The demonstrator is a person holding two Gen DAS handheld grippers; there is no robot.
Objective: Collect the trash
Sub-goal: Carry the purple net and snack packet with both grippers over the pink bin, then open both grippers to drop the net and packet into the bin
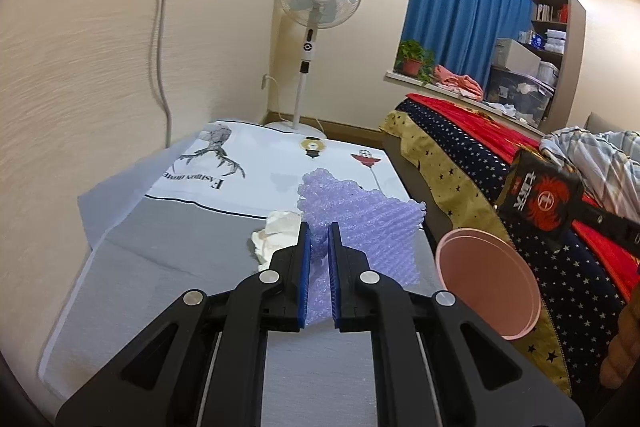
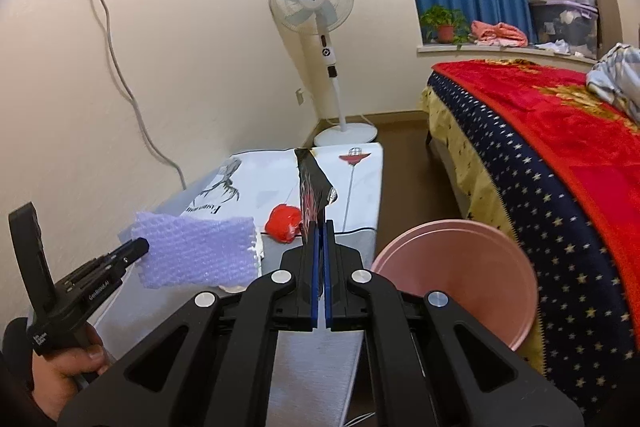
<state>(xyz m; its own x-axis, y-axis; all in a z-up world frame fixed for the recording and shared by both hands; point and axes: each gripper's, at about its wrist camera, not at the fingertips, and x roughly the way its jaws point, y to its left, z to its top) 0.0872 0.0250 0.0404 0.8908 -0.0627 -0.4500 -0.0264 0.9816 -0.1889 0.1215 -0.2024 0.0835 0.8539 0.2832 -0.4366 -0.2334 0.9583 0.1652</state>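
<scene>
2 pieces of trash are off the table and in the grippers. The left gripper [image 1: 319, 227] is clamped on a sheet of purple foam netting [image 1: 360, 219], which sticks out ahead of its blue pads and hangs above the table [image 1: 168, 267]. The right gripper [image 2: 320, 225] has its jaws pressed together on a thin black-and-red snack wrapper [image 2: 312, 191], held edge-on and standing up from the fingertips. The left wrist view shows that wrapper face-on, to the right and above the pink basin [image 1: 486, 281].

The pink basin sits low between the table and the bed [image 2: 560, 167], just right of both grippers. As far as the pictures show, it is empty, so I judge it to be the collecting bin and that neither held piece has been dropped yet.

2 more items remain on the table: a crumpled white tissue [image 1: 276, 235] just left of the foam netting, and a crumpled red wrapper [image 2: 284, 221] lying farther along, near the printed cloth.

By my reading the task is in its early half: 2 pieces lifted but not yet binned, 2 not yet touched.
</scene>
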